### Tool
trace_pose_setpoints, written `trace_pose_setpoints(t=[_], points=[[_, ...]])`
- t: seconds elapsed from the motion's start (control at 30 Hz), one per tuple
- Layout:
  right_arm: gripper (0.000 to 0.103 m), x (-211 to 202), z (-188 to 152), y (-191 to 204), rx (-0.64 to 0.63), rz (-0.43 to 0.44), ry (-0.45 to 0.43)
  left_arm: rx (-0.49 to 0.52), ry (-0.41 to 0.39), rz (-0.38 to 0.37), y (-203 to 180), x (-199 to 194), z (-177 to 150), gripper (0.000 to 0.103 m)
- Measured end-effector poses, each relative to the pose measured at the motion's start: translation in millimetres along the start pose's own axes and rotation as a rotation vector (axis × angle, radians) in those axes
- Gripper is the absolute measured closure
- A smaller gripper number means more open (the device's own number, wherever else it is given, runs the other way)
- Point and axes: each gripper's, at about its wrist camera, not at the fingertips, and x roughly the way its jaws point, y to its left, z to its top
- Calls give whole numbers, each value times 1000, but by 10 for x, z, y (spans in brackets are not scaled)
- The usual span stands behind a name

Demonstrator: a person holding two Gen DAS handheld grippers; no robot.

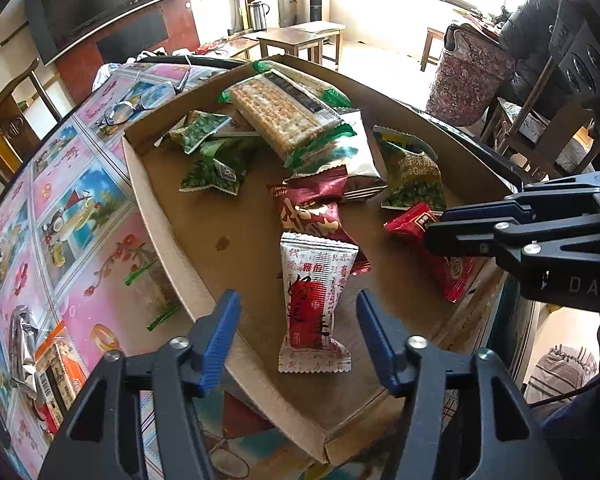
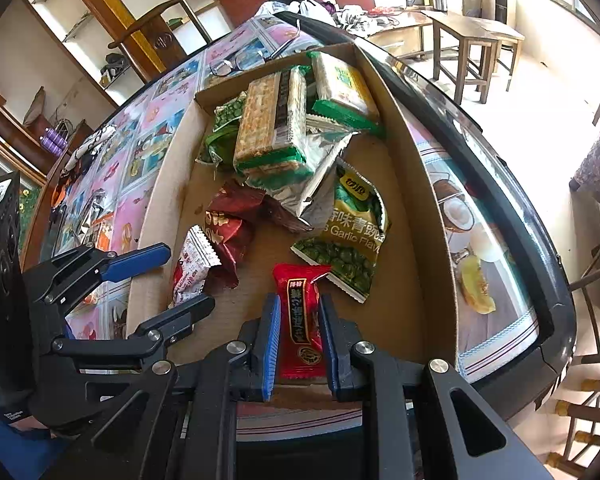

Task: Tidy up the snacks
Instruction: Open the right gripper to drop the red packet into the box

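A shallow cardboard box holds several snack packets. My left gripper is open, its fingers on either side of a white and red packet lying at the box's near end; it also shows in the right wrist view. My right gripper is shut on a red packet, also in the left wrist view, low in the box. A dark red packet, a green pea bag and cracker packs lie beyond.
The box sits on a table with a pink picture cloth. Eyeglasses lie past the box. Foil and orange wrappers lie left of it. Chairs, small tables and a seated person stand around.
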Motion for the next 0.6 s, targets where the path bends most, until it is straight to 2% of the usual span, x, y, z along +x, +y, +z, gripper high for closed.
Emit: trace_pose_setpoints(t=[0.1, 0.27, 0.43, 0.6], points=[[74, -40, -5, 8, 4, -7, -16, -6, -15, 3, 6, -45, -6, 37], [70, -112, -7, 11, 9, -21, -45, -6, -41, 12, 32, -118, -4, 30], [58, -171, 1, 26, 11, -45, -72, -3, -52, 24, 37, -147, -13, 25], [57, -207, 8, 46, 12, -67, -87, -23, -76, 30, 94, -201, -15, 24]])
